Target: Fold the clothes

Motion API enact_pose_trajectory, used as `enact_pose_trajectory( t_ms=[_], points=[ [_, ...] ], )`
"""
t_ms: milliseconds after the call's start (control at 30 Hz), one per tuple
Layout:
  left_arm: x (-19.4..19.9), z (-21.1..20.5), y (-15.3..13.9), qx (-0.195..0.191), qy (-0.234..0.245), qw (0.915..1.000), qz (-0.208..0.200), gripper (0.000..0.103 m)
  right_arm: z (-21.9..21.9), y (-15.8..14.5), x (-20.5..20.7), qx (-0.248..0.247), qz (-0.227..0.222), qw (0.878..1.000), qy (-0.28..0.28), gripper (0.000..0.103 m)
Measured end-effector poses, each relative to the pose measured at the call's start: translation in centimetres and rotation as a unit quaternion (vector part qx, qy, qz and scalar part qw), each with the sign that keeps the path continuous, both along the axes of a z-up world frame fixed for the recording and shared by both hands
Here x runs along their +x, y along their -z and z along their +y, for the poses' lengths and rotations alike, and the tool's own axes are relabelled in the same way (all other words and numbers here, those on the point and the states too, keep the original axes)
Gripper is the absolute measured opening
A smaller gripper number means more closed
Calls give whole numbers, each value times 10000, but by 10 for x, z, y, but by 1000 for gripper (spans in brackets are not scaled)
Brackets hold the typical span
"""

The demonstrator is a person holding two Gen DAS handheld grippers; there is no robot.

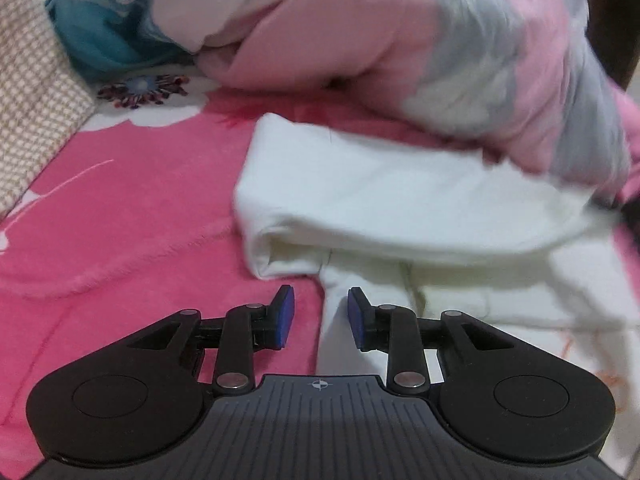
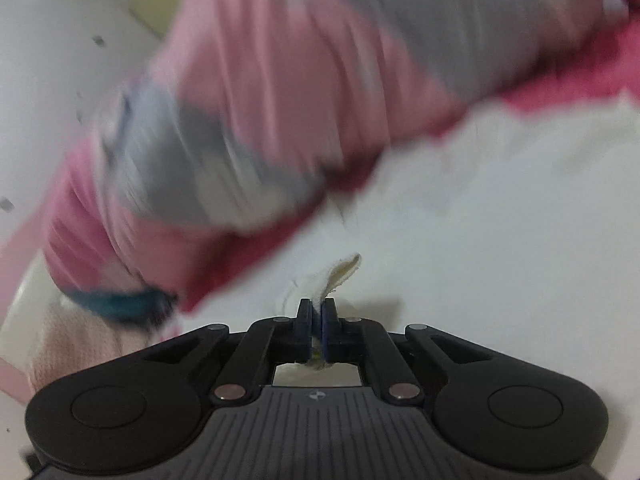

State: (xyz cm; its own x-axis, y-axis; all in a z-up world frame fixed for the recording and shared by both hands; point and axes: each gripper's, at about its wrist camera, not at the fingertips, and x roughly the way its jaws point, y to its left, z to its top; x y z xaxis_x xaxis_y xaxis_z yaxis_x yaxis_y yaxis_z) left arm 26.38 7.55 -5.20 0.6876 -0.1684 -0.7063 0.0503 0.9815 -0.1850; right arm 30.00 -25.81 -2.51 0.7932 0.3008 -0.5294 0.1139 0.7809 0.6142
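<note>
Left gripper [image 1: 321, 317] nearest the lens: blue-padded jaws set narrowly apart, gripping nothing, poised over the edge where white garment [image 1: 400, 208] meets pink bedspread [image 1: 132, 216]. White garment partly folded, a rolled fold lying across the bed ahead of the jaws, a flatter portion trailing toward the lens on the right. Pink-and-grey quilt [image 1: 420, 52] bunched beyond the garment, overlapping its far right edge. Teal striped cloth [image 1: 100, 28] at far left behind the quilt; beige checked fabric [image 1: 36, 108] along the left margin. Flower print on the bedspread near the teal cloth.

Right gripper [image 2: 316, 326]: jaws closed on a thin edge of the white garment [image 2: 480, 240], a small tab of cloth protruding above the pads. Remainder of the right wrist view heavily blurred; quilt [image 2: 280, 100] crossing the upper field, bedspread [image 2: 560, 92] visible as a pink strip beneath it.
</note>
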Motion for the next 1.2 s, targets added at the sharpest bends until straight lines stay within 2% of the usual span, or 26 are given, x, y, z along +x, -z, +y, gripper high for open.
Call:
enact_pose_trajectory(
  t_ms=[100, 267, 467, 633, 767, 867, 967, 1100, 1200],
  points=[
    [0, -7, 3, 322, 20, 9994, -139, 29, -27, -29, -13, -203, -446, 9984, 276, 3],
    [2, -11, 4, 573, 41, 9981, -225, 29, -73, -43, -40, -434, -701, 9937, 757, 3],
    [0, -20, 4, 739, 42, 9970, -232, 29, -103, -14, -51, -464, -269, 9933, 1022, 3],
    [0, -22, 4, 753, 79, 9969, -227, 29, -116, -6, -55, -641, -331, 9923, 1008, 3],
    [-1, -20, 4, 653, 152, 9976, -184, 29, -122, 34, -54, -774, 252, 9916, 1009, 3],
    [-2, -18, 3, 580, 209, 9980, -151, 29, -133, 59, -56, -551, 573, 9910, 1080, 3],
    [-2, -19, 2, 587, 265, 9978, -139, 29, -137, 49, -58, -431, 353, 9923, 1110, 3],
    [-3, -20, 4, 616, 296, 9976, -145, 30, -130, 16, -63, -861, -265, 9912, 969, 3],
    [-5, -21, 4, 574, 333, 9977, -151, 30, -128, 17, -69, -1168, -285, 9886, 910, 3]
  ],
)
